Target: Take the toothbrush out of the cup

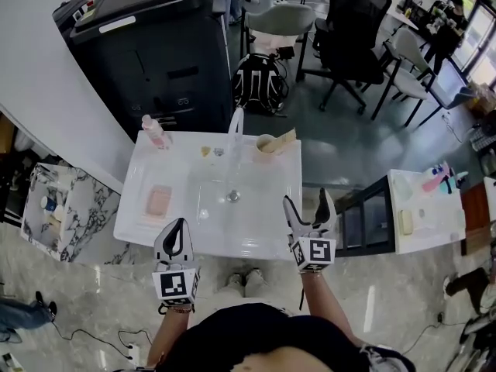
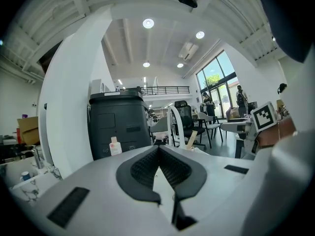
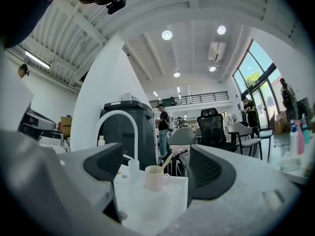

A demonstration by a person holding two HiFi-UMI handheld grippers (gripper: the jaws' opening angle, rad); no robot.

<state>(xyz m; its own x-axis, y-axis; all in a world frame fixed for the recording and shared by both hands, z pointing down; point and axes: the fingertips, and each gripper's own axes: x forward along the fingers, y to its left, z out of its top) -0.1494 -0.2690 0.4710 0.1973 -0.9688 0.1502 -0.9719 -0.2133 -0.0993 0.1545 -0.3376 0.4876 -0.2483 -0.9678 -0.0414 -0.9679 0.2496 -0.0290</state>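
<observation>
Two grippers, both short of the work. The left gripper point(image 1: 179, 225) has its jaws pressed together on nothing; the right gripper point(image 1: 308, 198) has its jaws spread wide and empty. Both hover over the near edge of the white basin point(image 1: 263, 215).

The cup point(image 3: 154, 178) stands on the basin's far rim, just right of the faucet point(image 3: 116, 113). The toothbrush point(image 3: 167, 160) is in it, leaning out to the right. The right gripper view frames cup and brush between the open jaws but well apart from them — no contact.

Step in hand, as I read it: approach, with extraction not yet started. Next move calls for the right gripper to go forward over the bowl, line its jaws up on the exposed handle above the cup's lip, close, then lift along the lean.

Risk: the cup looks light and nothing holds it — it could tip or ride up with the brush. The left gripper could steady it, but would need to open first.
</observation>
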